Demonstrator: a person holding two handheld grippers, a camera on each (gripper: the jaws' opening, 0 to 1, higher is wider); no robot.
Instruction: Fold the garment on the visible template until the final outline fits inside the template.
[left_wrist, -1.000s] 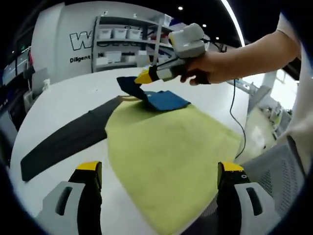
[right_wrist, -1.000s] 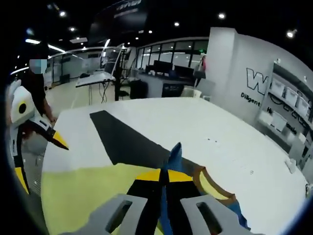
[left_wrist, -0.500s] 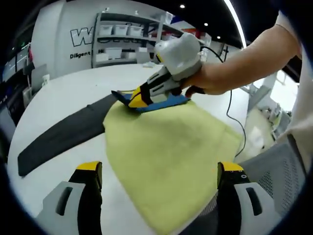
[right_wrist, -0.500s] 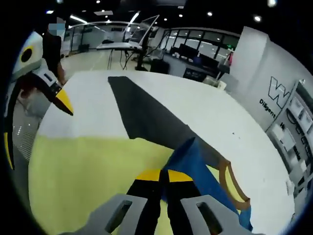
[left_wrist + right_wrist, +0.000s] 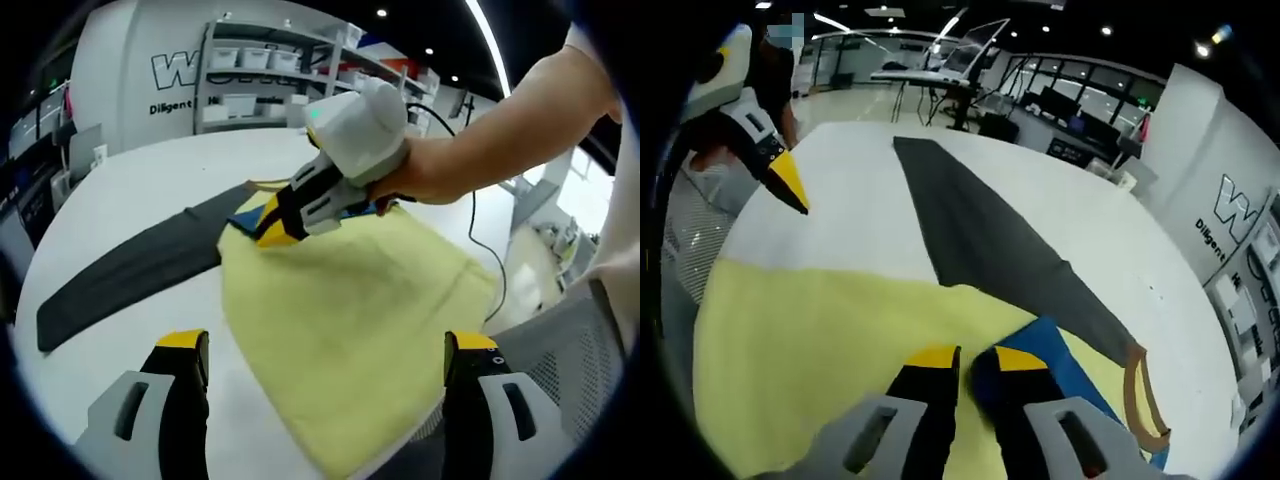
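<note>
Since half a second earlier, the right gripper (image 5: 268, 236) had carried the blue fabric flap (image 5: 1060, 345) further over the yellow-green garment (image 5: 350, 310), and its jaws, clenched on the flap before, had parted slightly, with the blue edge lying beside the right jaw rather than between them. The garment lay spread on the white round table (image 5: 130, 200), partly covering the dark grey rectangular template strip (image 5: 120, 275). The left gripper (image 5: 325, 350) hung over the garment's near edge, jaws wide apart and grasping nothing. No containers were on the table.
</note>
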